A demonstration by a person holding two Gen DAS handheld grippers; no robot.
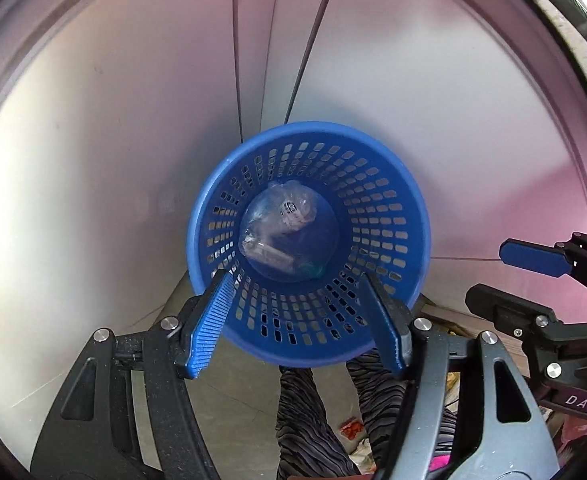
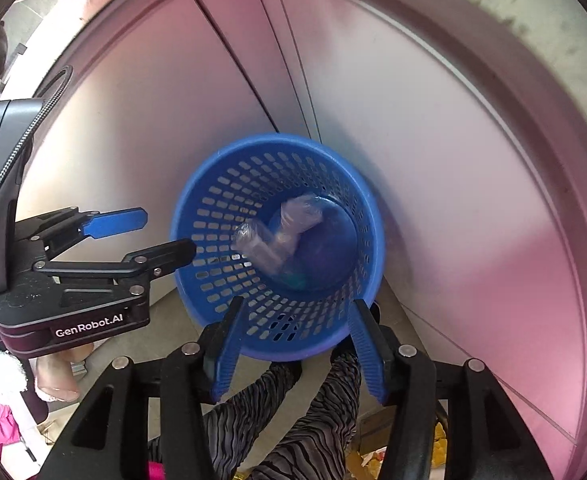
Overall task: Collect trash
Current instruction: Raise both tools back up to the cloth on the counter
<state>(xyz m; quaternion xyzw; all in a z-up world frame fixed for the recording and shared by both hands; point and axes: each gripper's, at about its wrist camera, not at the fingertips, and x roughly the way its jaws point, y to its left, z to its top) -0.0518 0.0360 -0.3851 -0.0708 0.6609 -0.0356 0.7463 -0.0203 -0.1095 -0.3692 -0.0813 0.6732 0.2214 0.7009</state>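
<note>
Trash (image 1: 283,236), clear crumpled wrappers, down in blue basket (image 1: 373,184) against pale wall panels, left gripper (image 1: 297,316) and right gripper (image 2: 293,340) both agape, empty, above near rim, right view blurrier.

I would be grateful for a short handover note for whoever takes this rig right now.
Left gripper: open, empty, above the blue basket.
Right gripper: open, empty, also over the basket.
Basket stands on the floor against a pale panel wall; clear plastic wrappers lie at its bottom, looking blurred in the right wrist view.
Done: that trash is in the basket.
Left: scraps remain on the floor, including a red one near the person's striped trousers; probably collect those next.
</note>
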